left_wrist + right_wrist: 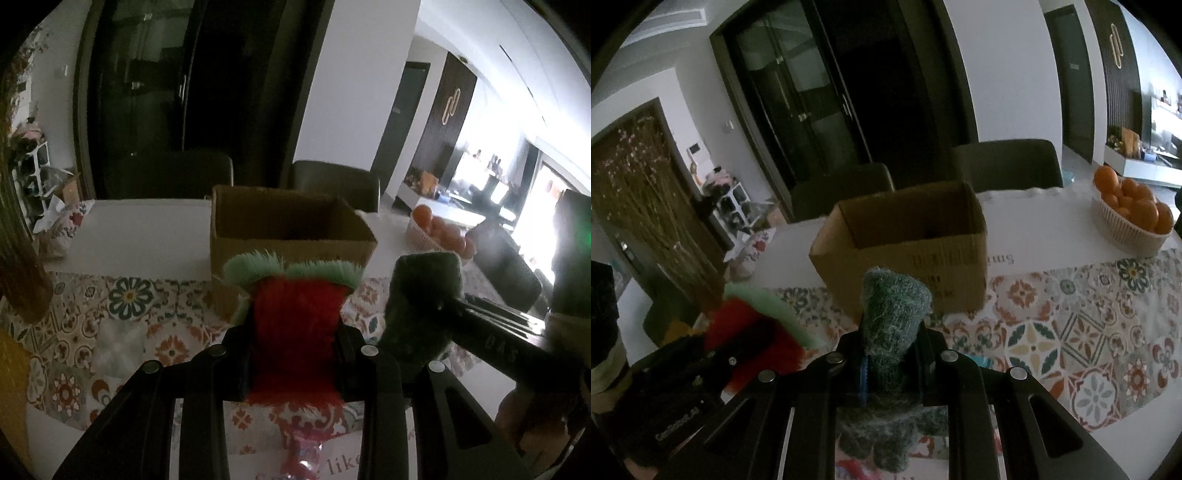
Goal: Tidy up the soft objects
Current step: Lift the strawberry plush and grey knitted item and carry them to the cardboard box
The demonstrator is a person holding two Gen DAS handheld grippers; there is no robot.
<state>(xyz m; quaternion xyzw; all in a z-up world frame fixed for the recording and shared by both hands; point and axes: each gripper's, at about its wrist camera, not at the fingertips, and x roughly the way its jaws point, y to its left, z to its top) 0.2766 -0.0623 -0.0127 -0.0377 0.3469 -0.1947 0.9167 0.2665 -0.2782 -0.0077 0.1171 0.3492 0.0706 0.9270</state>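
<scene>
Both of your grippers are loaded and raised above the patterned tablecloth (1071,332), on the near side of the open cardboard box (905,236) — the step in hand reads as the carry toward that box. Your left gripper (295,354) has its jaws drawn in narrow on a red furry toy with a mint-green fringe (295,314), the fringe pointing at the box's near wall. Your right gripper (892,362) is clamped fully down on a grey-green knitted piece (894,314), which stands up between the pads and bunches below them.

The next move, by this reading, calls for you to bring each load over the box rim before letting go; the near wall stands between the loads and the opening, so clear it first. Both items are limp — expect them to sag or cling to a pad on release.

What each view adds: the left wrist view shows the right gripper beside the box's right corner with its knitted load seen from the side, and printed lettering on the cloth below. The right wrist view shows more of the box interior, which looks bare where visible though its floor is mostly hidden, the left gripper to the box's left, and the basket of oranges (1130,221) well apart to the box's right
</scene>
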